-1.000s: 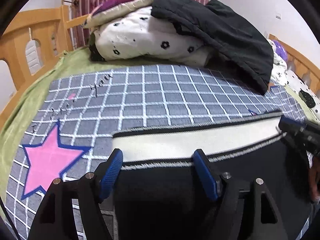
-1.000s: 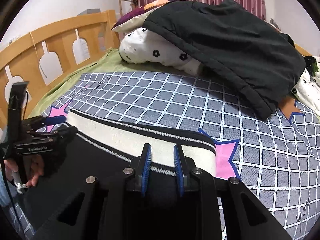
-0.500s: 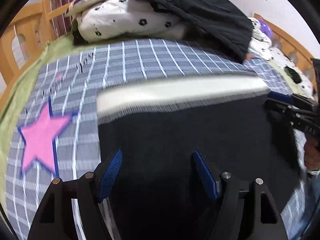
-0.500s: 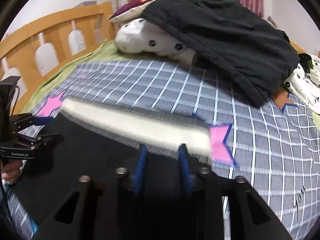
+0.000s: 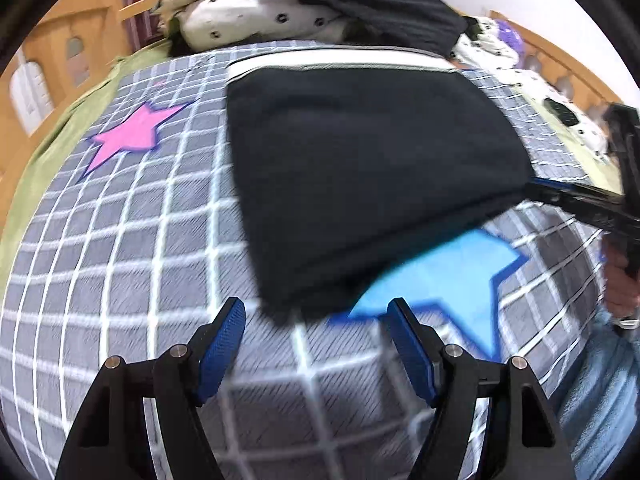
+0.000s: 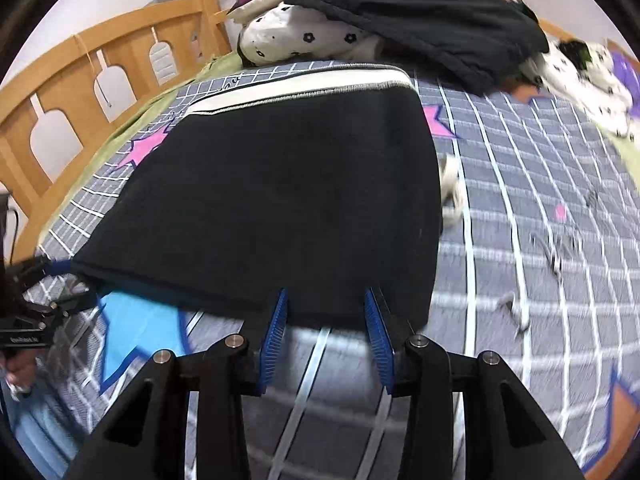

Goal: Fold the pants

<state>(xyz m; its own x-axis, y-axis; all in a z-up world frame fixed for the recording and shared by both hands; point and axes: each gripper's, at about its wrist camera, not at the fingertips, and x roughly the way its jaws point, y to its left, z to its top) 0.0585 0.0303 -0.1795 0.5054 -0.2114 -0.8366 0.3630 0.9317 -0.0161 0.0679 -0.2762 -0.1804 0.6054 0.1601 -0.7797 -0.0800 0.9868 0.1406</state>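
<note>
Both grippers have pulled back toward the near edge of the bed since a sec ago, when each sat right at the pants' white waistband; that band now lies far up the bed, w/ the whole black fabric spread in front of the tools.

Pants (image 5: 360, 168) lie flat on the checked bedspread (image 5: 120, 260), waistband (image 5: 340, 62) at the far end just below the pile of bedding, hem end nearest the cameras. Left gripper (image 5: 316, 344) stands released, blue pads well apart, nothing between them; pants' near corner sits just ahead of its tips, apart from the pads. Right gripper (image 6: 326, 332) is also released, jaws parted w/ only bedspread showing between the pads; pants' near edge lies at or just past the fingertips, and contact can't be told through the blur.

From the left wrist view, the right gripper shows at the pants' right-hand corner; from the right wrist view, the left one is at the opposite corner. A blue star (image 5: 448, 280) on the spread peeks out from under the near hem, a pink star (image 5: 132, 136) lies left of the fabric. Black jacket (image 6: 420, 12) drapes over a white dotted quilt (image 6: 304, 36) at the headboard end; wooden bed rail (image 6: 80, 92) runs along the left. Both views are motion-blurred.
</note>
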